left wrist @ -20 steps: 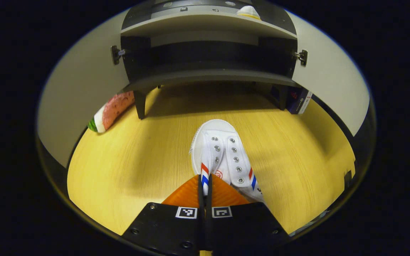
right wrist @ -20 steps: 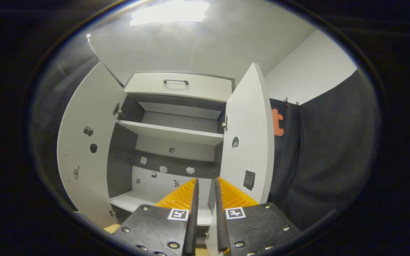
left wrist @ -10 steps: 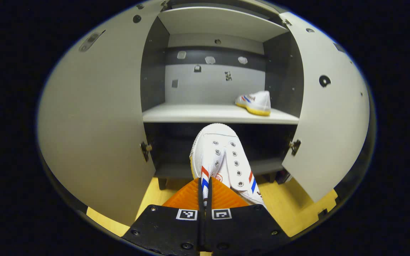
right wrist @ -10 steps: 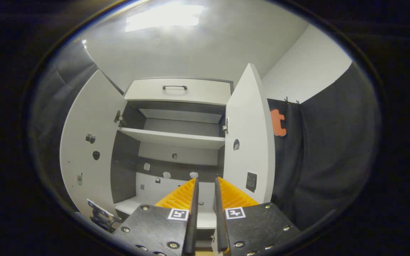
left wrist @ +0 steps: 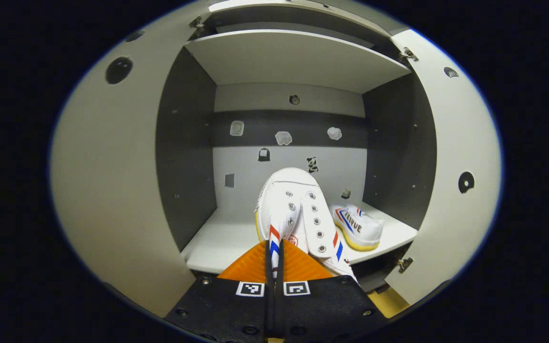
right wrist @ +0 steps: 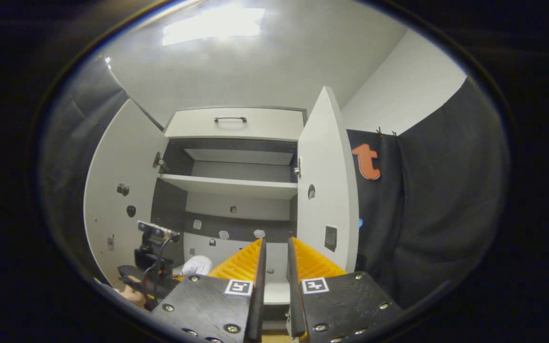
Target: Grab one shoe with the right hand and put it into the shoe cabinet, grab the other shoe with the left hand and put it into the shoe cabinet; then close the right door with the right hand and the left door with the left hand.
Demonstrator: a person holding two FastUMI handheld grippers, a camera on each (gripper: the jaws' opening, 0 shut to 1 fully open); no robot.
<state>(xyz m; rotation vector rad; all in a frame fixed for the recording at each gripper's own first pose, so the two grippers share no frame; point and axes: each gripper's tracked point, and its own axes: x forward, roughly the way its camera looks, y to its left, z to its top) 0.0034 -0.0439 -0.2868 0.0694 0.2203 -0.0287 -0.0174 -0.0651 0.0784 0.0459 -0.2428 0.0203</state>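
My left gripper [left wrist: 274,248] is shut on the side edge of a white shoe [left wrist: 298,209] with red and blue stripes. The shoe's toe points into the open shoe cabinet and hangs above the front of the pale shelf [left wrist: 217,240]. A second white shoe [left wrist: 356,226] with a yellow sole lies on that shelf at the right, heel toward me. In the right gripper view, my right gripper [right wrist: 274,259] stands back from the cabinet, fingers a narrow gap apart with nothing between them. The held shoe [right wrist: 197,265] and the left gripper's camera [right wrist: 156,232] appear at its lower left.
Both cabinet doors stand open: the left door [left wrist: 112,190] and right door [left wrist: 455,181] flank the held shoe closely. An upper shelf [left wrist: 298,57] spans above. A drawer with a dark handle [right wrist: 230,119] tops the cabinet. Black cloth [right wrist: 422,214] hangs to the right.
My left gripper has lifted the shoe from the wooden floor up to shelf height and closer to the cabinet. It has come into the right gripper view. The right gripper barely moved.
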